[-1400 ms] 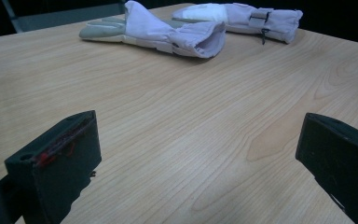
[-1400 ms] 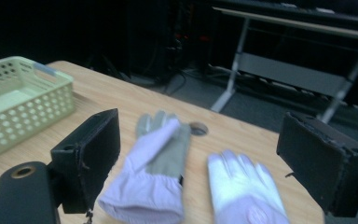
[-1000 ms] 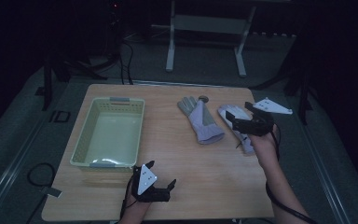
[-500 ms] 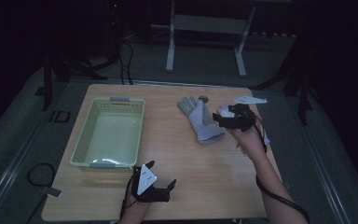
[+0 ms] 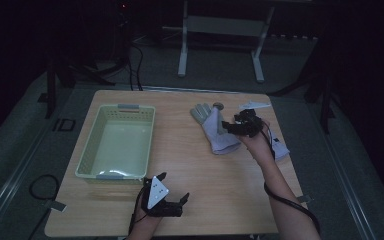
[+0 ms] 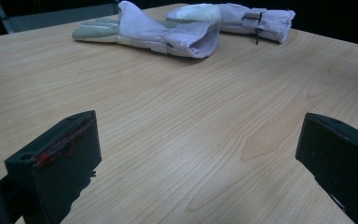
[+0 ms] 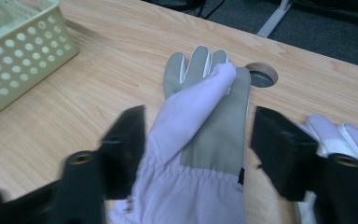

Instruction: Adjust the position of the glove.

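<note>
A lavender and grey work glove (image 5: 215,132) lies flat on the wooden table, fingers pointing to the far side. My right gripper (image 5: 228,126) hangs low over its cuff end. In the right gripper view the glove (image 7: 200,126) lies between the two black jaws of this gripper (image 7: 198,140). The jaws have just been closing and flank the glove's edges without visibly pressing it. A second glove (image 5: 280,149) lies to the right, partly under the hand. My left gripper (image 5: 173,185) rests open near the front edge, with bare wood between its jaws (image 6: 198,158); both gloves (image 6: 168,35) (image 6: 242,14) lie beyond it.
A pale green perforated basket (image 5: 87,155) stands on the table's left half, nothing visible in it. A round cable hole (image 7: 262,74) sits just past the glove's fingertips. A metal stand (image 5: 220,30) stands on the dark floor behind the table.
My right gripper has moved left and down, from over the right-hand glove to over the middle glove, and its jaws have narrowed. The left gripper has stayed put.
</note>
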Available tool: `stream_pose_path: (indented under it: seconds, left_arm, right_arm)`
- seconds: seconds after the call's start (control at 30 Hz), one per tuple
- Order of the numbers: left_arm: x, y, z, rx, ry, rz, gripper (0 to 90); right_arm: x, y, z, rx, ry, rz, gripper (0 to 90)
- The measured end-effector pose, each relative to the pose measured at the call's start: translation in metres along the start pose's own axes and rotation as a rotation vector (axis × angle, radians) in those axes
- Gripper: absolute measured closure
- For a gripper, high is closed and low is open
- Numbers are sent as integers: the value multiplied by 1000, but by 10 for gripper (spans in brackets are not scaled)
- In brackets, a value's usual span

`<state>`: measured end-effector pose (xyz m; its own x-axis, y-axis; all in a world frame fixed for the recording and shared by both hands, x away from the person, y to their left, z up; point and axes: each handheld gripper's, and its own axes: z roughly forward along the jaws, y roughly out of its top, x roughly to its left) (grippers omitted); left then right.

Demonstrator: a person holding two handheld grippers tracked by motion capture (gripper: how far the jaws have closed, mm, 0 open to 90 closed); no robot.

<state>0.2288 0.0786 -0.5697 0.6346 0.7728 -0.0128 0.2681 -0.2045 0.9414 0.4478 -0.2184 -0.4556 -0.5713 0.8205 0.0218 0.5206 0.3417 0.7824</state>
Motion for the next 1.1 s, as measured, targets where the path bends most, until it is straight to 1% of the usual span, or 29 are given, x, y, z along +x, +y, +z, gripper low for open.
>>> stream_pose_path:
  seconds: [0.07,0.1,0.13,0.17,0.2,0.23,0.27,0.3,0.37,0.5,0.53,0.63,0.7,0.87,0.9,1.0,1.1]
  left_arm:
    - [0,0,0,0,-1,0,0]
    - [0,0,0,-2,-3,-3,0]
    - [0,0,0,-2,-4,-3,0]
    - [0,0,0,-2,-4,-4,0]
    - [0,0,0,-3,-5,-4,0]
    - [0,0,0,-3,-5,-5,0]
    - [0,0,0,-3,-5,-5,0]
    - [0,0,0,-3,-5,-5,0]
    - [0,0,0,-3,-6,-7,0]
    - [1,0,0,-4,-8,-8,0]
    - [1,0,0,-4,-9,-8,0]
    - [1,0,0,-4,-9,-8,0]
    - [1,0,0,-4,-11,-10,0]
    - [1,0,0,-4,-12,-11,0]
    - [1,0,0,-3,-13,-11,0]
    - [1,0,0,-2,-11,-11,0]
    - [1,0,0,-2,-10,-9,0]
  right_arm:
    - [0,0,3,-1,-9,-8,399]
    - [-1,0,6,3,-23,-21,434]
    - [-2,0,13,18,-35,-38,448]
    - [-3,0,16,29,-34,-38,481]
    - [-4,0,18,39,-24,-34,484]
    - [-5,-1,22,45,-29,-33,483]
    - [-5,-1,22,45,-29,-33,483]
    - [-8,-1,29,62,-20,-15,483]
    - [-9,-1,33,70,-17,-9,484]
    - [-12,-2,42,80,-21,-7,496]
    - [-13,-3,45,86,-29,-8,508]
    - [-17,-5,52,99,-31,-1,519]
    - [-20,-8,57,109,-23,15,525]
    - [-22,-13,65,129,-28,7,528]
    - [-22,-17,70,143,-22,4,532]
    - [-21,-23,75,150,-16,0,535]
    - [-20,-28,80,166,-18,-4,558]
